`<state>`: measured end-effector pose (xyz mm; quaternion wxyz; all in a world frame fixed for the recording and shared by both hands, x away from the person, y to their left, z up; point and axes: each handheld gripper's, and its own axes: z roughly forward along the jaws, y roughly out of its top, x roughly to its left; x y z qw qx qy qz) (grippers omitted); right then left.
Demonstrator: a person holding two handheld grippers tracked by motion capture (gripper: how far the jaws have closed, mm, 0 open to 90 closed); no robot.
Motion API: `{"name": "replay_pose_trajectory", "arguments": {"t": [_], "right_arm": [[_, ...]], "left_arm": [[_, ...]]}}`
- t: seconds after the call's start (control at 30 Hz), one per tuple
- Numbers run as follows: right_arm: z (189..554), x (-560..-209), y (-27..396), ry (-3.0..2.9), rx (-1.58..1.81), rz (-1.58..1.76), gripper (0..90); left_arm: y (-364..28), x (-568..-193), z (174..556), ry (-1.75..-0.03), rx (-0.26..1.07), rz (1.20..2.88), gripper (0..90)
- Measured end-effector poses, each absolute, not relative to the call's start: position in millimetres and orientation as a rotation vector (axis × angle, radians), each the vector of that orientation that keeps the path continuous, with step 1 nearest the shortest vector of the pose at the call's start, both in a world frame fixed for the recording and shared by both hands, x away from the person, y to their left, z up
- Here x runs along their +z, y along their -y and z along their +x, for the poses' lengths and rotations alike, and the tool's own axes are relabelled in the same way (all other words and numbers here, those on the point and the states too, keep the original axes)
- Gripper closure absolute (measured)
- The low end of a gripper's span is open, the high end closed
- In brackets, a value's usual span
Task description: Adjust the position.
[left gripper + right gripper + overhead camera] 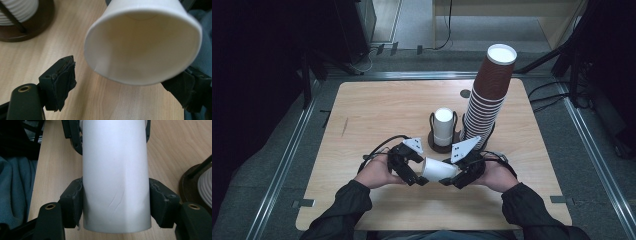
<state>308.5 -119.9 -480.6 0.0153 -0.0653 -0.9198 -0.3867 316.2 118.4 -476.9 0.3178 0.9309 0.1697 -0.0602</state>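
The table (pixel 377 110) is pale wood with rounded corners. At its far right stands a tall leaning stack (pixel 488 90) of brown cups with white insides. Beside it a dark holder (pixel 443 144) carries a short stack of white cups.

Near the front edge, a white cup (pixel 439 170) hangs between the two grippers, just above the wood. It is plain paper, smooth, with faint creases on its wall and a small fold at the rim. It lies on its side, long axis running across the table, mouth toward the person's left and base toward the right.

The right gripper (pixel 116 205) is clamped on the cup's wall, one pad on each side.

The left gripper (pixel 130 82) has its jaws apart, one each side of the rim, with a gap showing at the left pad.
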Motion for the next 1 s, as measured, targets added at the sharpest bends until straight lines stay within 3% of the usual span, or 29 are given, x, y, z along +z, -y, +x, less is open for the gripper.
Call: {"name": "replay_pose_trajectory", "arguments": {"t": [0.7, 1.0], "right_arm": [[314.5, -464.4, 148.8, 2.781, -1.393, -0.328, 35.4], [315.3, -455.5, 156.5, 2.634, -1.584, -0.322, 35.4]], "left_arm": [[-140.2, -465.4, 316.3, -0.511, -0.117, 2.306, 16.1], [-138.4, -454.1, 311.8, -0.463, -0.135, 2.151, 16.0]]}}
